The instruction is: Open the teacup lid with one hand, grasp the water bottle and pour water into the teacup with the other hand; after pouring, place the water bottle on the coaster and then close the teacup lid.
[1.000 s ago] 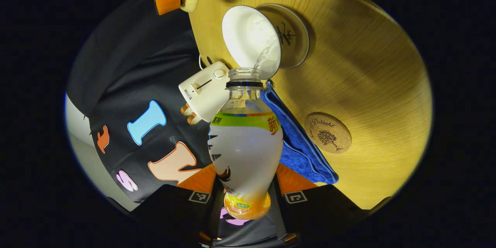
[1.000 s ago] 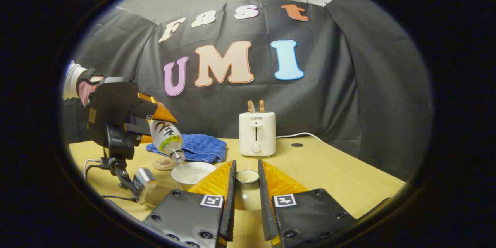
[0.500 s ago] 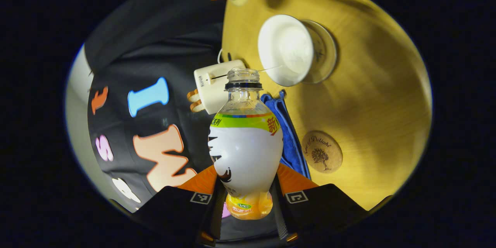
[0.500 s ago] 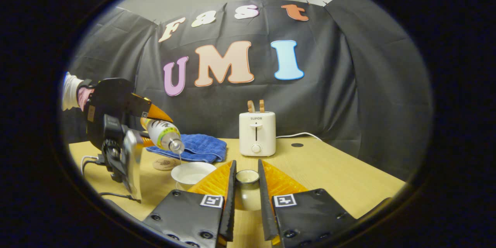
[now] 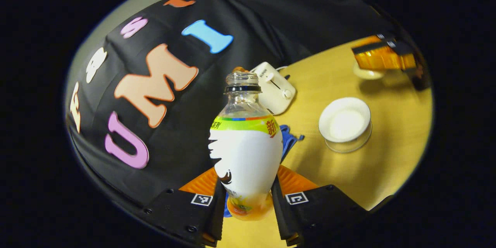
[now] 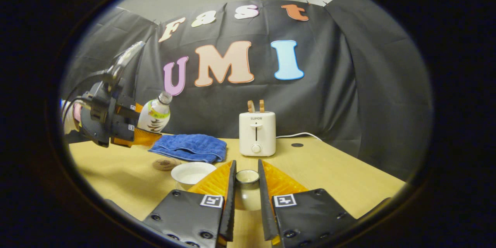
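At centre of the left gripper view, the bottle (image 5: pixel 245 151) stands nearly upright, uncapped, with the left gripper (image 5: pixel 245 205) clamped on its lower body, one finger on each side. Right of it in that view sits the cup (image 5: pixel 345 124), open, white inside, on the table (image 5: pixel 391 162). Upper right of that view shows the right gripper (image 5: pixel 381 57) with the lid (image 5: pixel 366 73) beneath its orange fingers. Behind the bottle neck is the toaster (image 5: pixel 274 92); a bit of blue towel (image 5: pixel 288 141) peeks out beside the label. Bottom centre of the right gripper view, the right gripper (image 6: pixel 247 197) pinches the lid (image 6: pixel 247 190) by its knob, both fingers pressed to it, held above the table (image 6: pixel 329 174). Left of the fingers in that view rests the cup (image 6: pixel 192 173), with the cork coaster (image 6: pixel 166 164) just beyond it, bare, and the towel (image 6: pixel 190 147) behind. Far left of that view, the left gripper (image 6: pixel 133 131) carries the bottle (image 6: pixel 155 114) in the air, neck tilted up and to the right, well apart from the cup. The toaster (image 6: pixel 257 133) stands at mid-frame against the cloth wall.
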Motion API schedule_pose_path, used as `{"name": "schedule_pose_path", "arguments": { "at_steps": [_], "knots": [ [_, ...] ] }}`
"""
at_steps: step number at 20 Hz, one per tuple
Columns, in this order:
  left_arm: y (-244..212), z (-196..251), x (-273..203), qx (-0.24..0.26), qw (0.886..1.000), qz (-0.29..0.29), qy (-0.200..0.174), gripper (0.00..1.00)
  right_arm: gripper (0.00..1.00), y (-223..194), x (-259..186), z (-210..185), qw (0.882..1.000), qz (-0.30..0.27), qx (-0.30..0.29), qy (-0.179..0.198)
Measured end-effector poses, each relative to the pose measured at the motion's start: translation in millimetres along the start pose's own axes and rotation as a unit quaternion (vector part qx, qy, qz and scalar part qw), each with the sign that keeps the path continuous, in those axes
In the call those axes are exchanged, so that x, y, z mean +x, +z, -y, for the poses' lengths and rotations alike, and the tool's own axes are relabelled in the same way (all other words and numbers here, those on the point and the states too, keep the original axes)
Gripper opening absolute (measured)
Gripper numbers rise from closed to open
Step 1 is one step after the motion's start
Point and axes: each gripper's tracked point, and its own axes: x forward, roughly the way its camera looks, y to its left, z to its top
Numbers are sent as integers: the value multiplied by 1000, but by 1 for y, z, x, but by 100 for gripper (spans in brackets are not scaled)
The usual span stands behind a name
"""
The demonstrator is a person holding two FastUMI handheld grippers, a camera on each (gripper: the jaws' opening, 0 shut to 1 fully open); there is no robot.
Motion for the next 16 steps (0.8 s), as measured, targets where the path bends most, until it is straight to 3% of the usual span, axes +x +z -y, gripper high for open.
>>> {"name": "schedule_pose_path", "arguments": {
  "at_steps": [4,9,13,16],
  "knots": [
    [-1,-9,3,-135,990,38,14,53,32,0,0,0,1000,0,0,0],
    [-6,-13,17,-266,960,80,28,52,32,1,0,-1,1000,1,0,0],
    [-9,-12,26,-313,944,100,32,52,32,1,1,0,1000,1,0,0],
    [-15,-8,38,-322,942,89,35,52,32,0,0,0,1000,1,0,0]
  ]
}}
